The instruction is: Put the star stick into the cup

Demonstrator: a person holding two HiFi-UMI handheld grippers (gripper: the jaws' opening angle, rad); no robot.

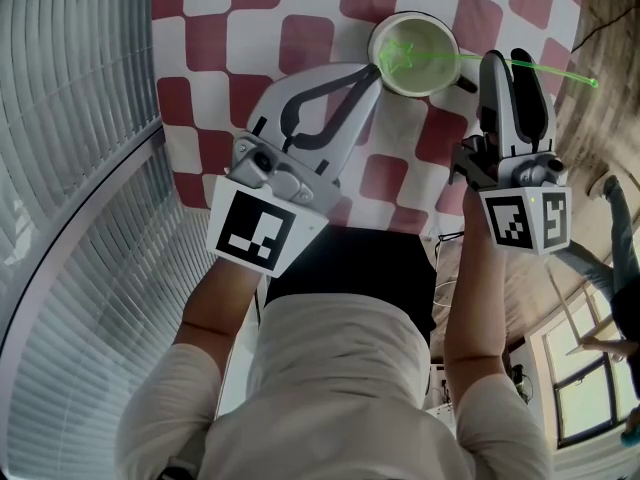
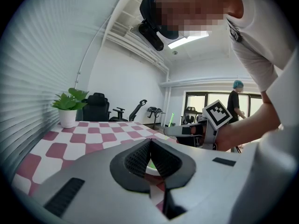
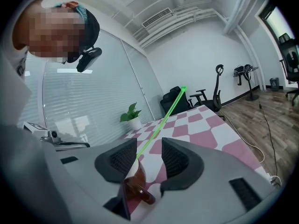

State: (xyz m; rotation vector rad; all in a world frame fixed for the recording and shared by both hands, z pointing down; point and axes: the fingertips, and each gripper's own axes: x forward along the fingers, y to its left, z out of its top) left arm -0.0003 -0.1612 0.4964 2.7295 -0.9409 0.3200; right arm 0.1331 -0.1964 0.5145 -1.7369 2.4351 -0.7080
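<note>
left gripper (image 1: pixel 373 68) jaws together | right gripper (image 1: pixel 510 60) jaws apart, star stick (image 1: pixel 440 58) between | star in cup (image 1: pixel 412 15)

**Both grippers held out: left closed, right parted**

The person's bare forearms reach away from the torso (image 1: pixel 340 368), with the left forearm (image 1: pixel 212 313) on the left and the right forearm (image 1: pixel 468 303) on the right. Light sleeves (image 1: pixel 180 408) cover the upper arms. Each hand sits hidden behind its gripper's marker cube (image 1: pixel 255 230). The left gripper (image 1: pixel 372 71) angles toward the far right and dips slightly. Its jaws are closed, the pad tips meeting with a small gap behind them. The right gripper (image 1: pixel 508 61) points almost straight away, also dipping slightly, and its jaws stand apart. The two grippers' tips lie near each other at the far side, not touching.
</note>
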